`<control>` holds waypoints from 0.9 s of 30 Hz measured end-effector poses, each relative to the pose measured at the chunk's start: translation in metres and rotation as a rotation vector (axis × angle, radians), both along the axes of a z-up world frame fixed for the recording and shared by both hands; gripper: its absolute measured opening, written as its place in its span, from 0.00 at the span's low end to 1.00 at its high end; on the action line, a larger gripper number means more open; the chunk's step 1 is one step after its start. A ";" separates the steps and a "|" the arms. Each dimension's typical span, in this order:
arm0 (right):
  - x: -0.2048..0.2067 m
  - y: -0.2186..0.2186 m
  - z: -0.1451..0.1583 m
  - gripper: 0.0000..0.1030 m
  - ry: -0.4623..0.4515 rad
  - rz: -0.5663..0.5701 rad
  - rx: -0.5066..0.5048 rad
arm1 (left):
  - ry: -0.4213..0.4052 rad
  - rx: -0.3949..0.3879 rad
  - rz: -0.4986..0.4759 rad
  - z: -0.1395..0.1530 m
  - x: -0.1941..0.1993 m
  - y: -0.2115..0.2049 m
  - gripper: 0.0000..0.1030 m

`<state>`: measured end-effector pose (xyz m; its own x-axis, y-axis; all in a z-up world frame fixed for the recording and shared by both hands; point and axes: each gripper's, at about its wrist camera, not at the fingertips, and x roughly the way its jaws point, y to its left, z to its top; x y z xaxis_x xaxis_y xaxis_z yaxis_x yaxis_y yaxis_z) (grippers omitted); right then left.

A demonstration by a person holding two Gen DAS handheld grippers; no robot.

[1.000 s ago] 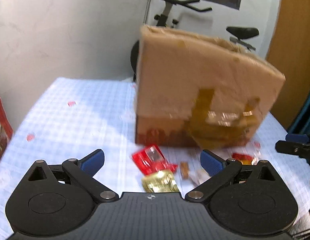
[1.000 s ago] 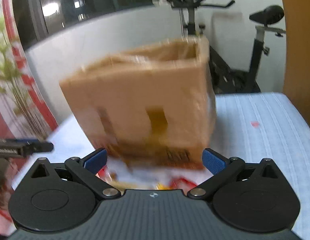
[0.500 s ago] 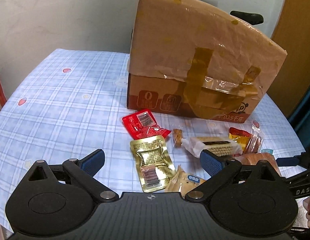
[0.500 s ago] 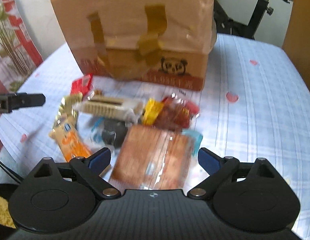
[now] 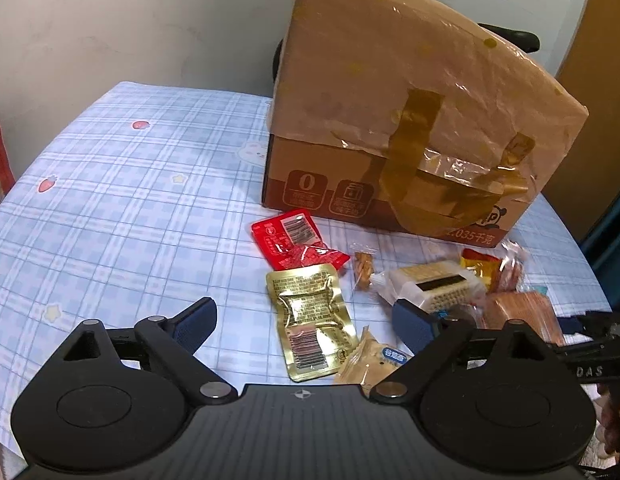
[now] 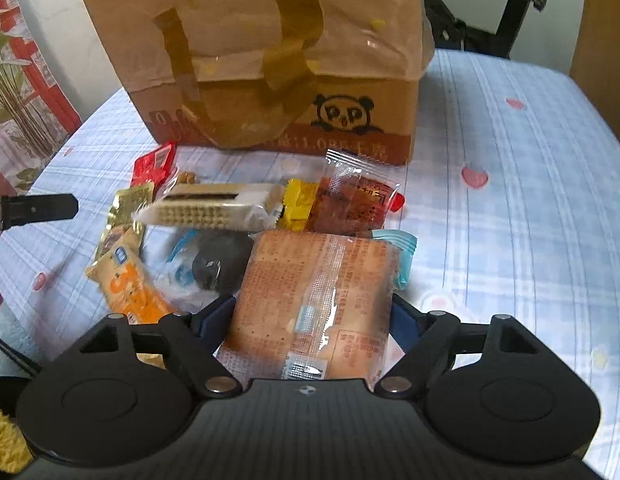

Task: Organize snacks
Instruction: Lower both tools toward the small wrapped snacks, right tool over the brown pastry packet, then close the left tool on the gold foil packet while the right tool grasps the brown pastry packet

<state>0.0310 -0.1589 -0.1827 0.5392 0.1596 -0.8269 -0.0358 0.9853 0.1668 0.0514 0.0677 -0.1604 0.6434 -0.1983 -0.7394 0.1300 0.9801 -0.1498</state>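
A heap of snack packets lies on the blue checked tablecloth [image 5: 130, 200] in front of a taped cardboard box [image 5: 389, 120] [image 6: 250, 60]. My left gripper [image 5: 306, 322] hovers low over a gold foil packet [image 5: 310, 320]. Its jaws are closing but still wide, and the pads are clear of the packet. My right gripper [image 6: 310, 318] straddles a flat brown cracker packet [image 6: 317, 300]. Its jaws are closing, with the pads at the wrapper's two side edges. Further packets are a red one [image 5: 286, 236], a wafer pack [image 6: 210, 208], an orange one [image 6: 130, 288] and a yellow one [image 6: 300, 204].
The box stands upright at the back of the table, just behind the snacks. An exercise bike [image 6: 509, 20] and a white wall lie beyond it, with a wooden panel [image 5: 589, 100] on the right. Bare tablecloth [image 6: 509, 240] stretches to the right of the heap.
Both grippers sank and tipped down toward the snacks, so the box moved up in both views. The right jaws narrowed around the brown cracker packet; the left jaws narrowed slightly.
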 end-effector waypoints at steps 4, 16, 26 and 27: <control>0.004 0.000 -0.002 0.78 -0.021 0.000 0.004 | 0.008 -0.003 -0.014 0.000 0.000 -0.002 0.90; 0.002 -0.003 -0.004 0.78 -0.036 -0.001 0.033 | 0.074 -0.047 -0.023 -0.012 0.016 0.003 0.83; -0.001 -0.005 -0.004 0.78 -0.047 0.000 0.055 | 0.107 0.039 -0.003 -0.039 0.047 -0.017 0.78; -0.001 -0.005 -0.004 0.78 -0.048 0.001 0.056 | 0.098 0.060 -0.006 -0.040 0.048 -0.021 0.78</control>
<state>0.0304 -0.1640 -0.1864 0.5775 0.2057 -0.7901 -0.0461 0.9744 0.2199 0.0995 0.0471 -0.2004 0.5668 -0.1552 -0.8091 0.1237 0.9870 -0.1027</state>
